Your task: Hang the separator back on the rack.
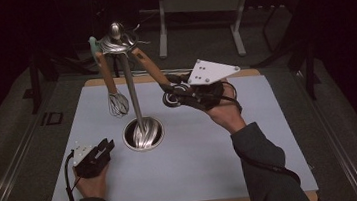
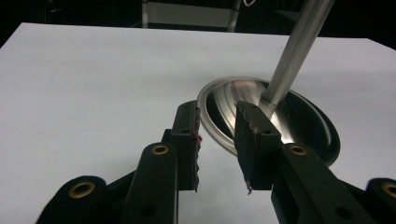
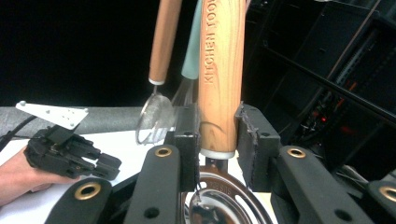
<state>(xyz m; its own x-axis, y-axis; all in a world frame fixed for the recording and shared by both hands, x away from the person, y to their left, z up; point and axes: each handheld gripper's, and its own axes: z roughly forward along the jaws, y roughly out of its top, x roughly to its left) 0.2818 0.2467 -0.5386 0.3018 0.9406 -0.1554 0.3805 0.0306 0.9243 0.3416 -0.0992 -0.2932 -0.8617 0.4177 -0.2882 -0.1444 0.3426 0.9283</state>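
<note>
While the left gripper (image 1: 105,147) rests on the white table (image 1: 199,168) near the round base (image 2: 243,100) of the metal utensil stand (image 1: 133,92) with its jaws apart and empty, the right gripper (image 3: 217,123) is clamped on the wooden-handled utensil (image 3: 219,84) hanging from that stand's top, beside a hanging whisk (image 1: 118,104).

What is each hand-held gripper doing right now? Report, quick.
Left hand-held gripper: open, holding nothing, near the stand's base.
Right hand-held gripper: shut on the wooden utensil handle.
</note>
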